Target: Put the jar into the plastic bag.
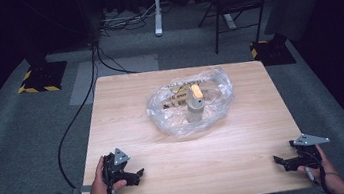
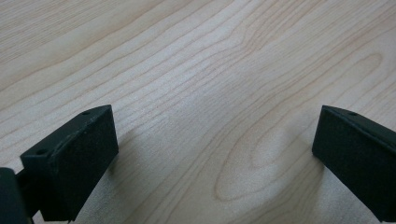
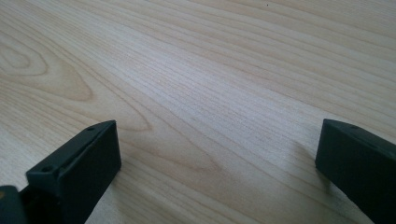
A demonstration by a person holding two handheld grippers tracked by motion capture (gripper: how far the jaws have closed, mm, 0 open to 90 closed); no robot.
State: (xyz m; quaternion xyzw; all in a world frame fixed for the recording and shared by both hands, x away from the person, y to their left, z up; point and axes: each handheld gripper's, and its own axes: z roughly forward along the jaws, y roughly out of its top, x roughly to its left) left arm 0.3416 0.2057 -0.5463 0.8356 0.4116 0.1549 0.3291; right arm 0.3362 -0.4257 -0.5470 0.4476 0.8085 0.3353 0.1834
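- Left gripper [image 1: 137,174] rests at the table's [image 1: 248,152] seven o'clock corner, held in the person's left hand [image 1: 102,184]; its own view shows the jaws spread wide, nothing but bare wood between them.
- Clear plastic bag [image 1: 162,111] lies past the table's centre, toward twelve o'clock, well apart from both grippers, with a grey, yellow-topped bottle [image 1: 195,105] inside.
- Right gripper [image 1: 280,162] sits at the five o'clock corner, jaws likewise wide apart and empty.
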